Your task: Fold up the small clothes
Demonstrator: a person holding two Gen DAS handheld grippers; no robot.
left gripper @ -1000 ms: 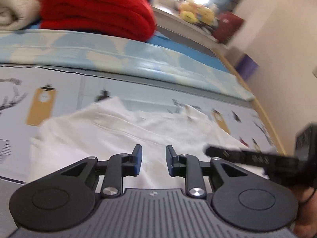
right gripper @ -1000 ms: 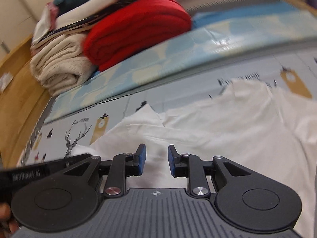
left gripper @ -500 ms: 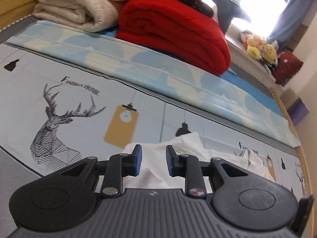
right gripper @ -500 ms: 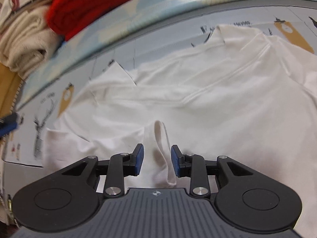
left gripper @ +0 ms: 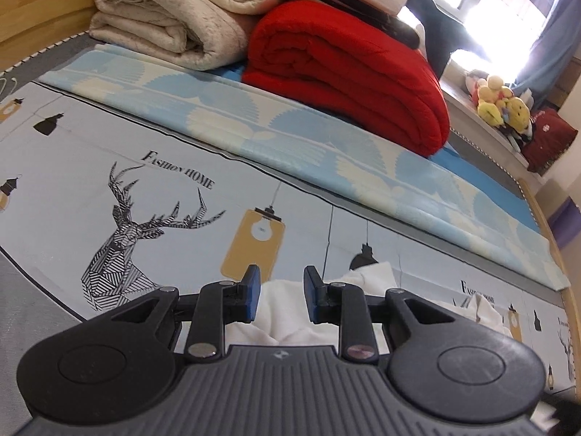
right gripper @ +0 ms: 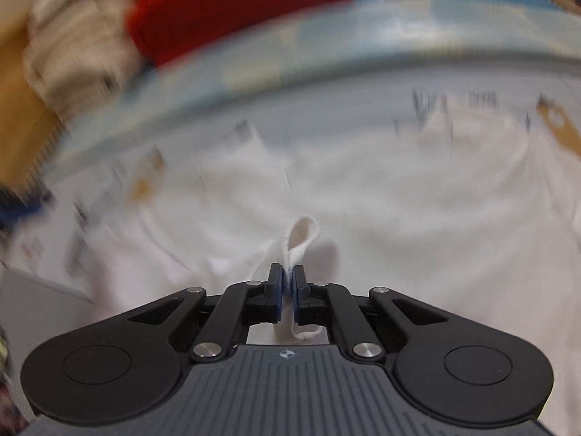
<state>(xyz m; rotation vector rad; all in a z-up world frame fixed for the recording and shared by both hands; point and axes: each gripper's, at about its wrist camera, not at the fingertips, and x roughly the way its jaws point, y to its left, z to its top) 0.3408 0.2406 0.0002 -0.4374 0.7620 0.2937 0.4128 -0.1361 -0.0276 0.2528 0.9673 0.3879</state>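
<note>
- Your right gripper [right gripper: 288,285] has just closed its blue-padded jaws on a raised fold of the white cotton garment [right gripper: 399,218]; a small loop of hem pokes up past the pads toward 12 o'clock, and more cloth shows below them, by the gripper body.
- In the right wrist view that white garment spreads flat from about 9 o'clock round to 3 o'clock across the pale printed bedsheet [right gripper: 345,109]. The view is smeared by blur, so the garment's outline cannot be made out there.
- Your left gripper [left gripper: 279,296] has its jaws parted with nothing pressed between the pads; a rumpled edge of the white garment [left gripper: 287,312] lies beyond the gap, running off toward 3 o'clock.
- In the left wrist view the bedsheet [left gripper: 72,167] shows a black line-drawn stag head [left gripper: 123,243] at 9 o'clock of the fingertips, and a mustard-yellow lamp print [left gripper: 256,245] just above the left pad [left gripper: 252,292].
- Farther off at 12 o'clock lies a light blue leaf-patterned strip of cloth [left gripper: 308,145]. Behind it sit a folded red quilt [left gripper: 348,72] and, to its left at 11 o'clock, a rolled cream fleece blanket [left gripper: 174,21].
- At 2 o'clock, well apart, yellow plush toys [left gripper: 501,100] sit by the bright window.
</note>
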